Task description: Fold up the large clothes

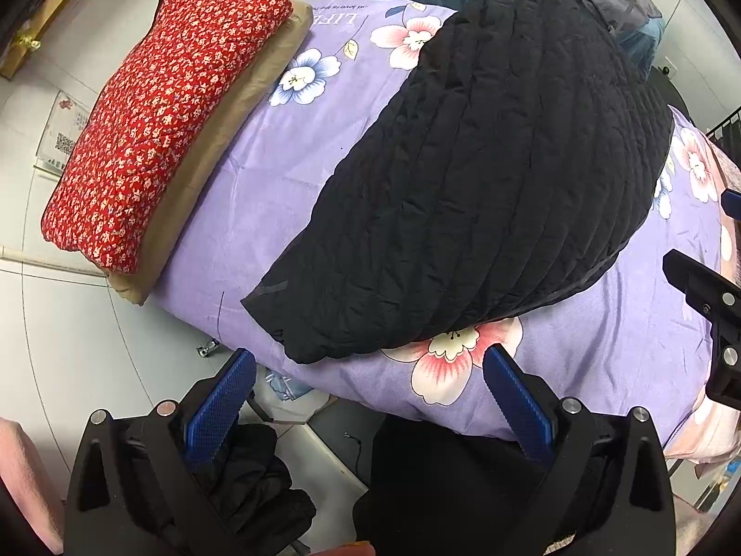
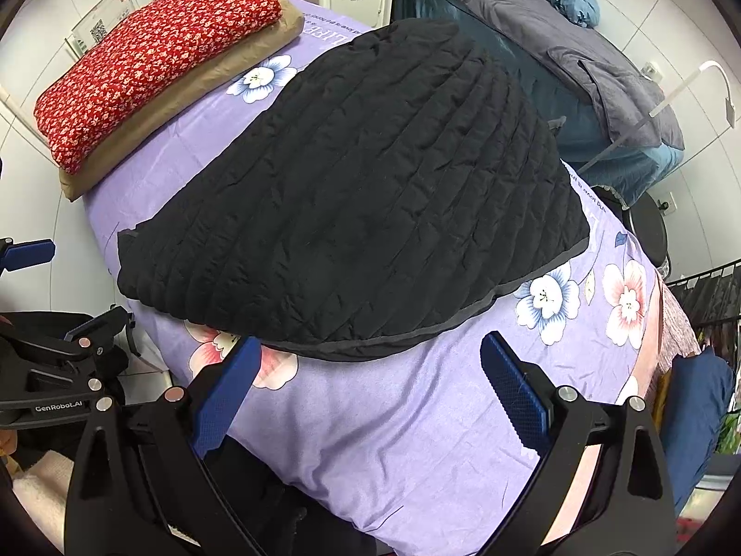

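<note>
A large black quilted garment [image 1: 486, 176] [image 2: 361, 199] lies folded in a broad flat slab on the purple floral sheet [image 1: 287, 176] [image 2: 384, 417] of a table. My left gripper [image 1: 370, 370] hovers open off the garment's near left corner, over the table's edge, with nothing between its blue pads [image 1: 222, 398]. My right gripper [image 2: 366, 361] is open too, just short of the garment's near hem, over bare sheet. Each gripper shows at the side of the other's view: the right gripper [image 1: 708, 306] and the left gripper [image 2: 60, 333].
A folded red floral cloth [image 1: 153, 116] [image 2: 153, 55] rests on a folded tan one [image 1: 222, 148] [image 2: 185, 106] at the far left of the sheet. Grey and blue bedding [image 2: 579, 74] piles up behind on the right. Dark clothing [image 1: 259, 482] lies on the floor below the near edge.
</note>
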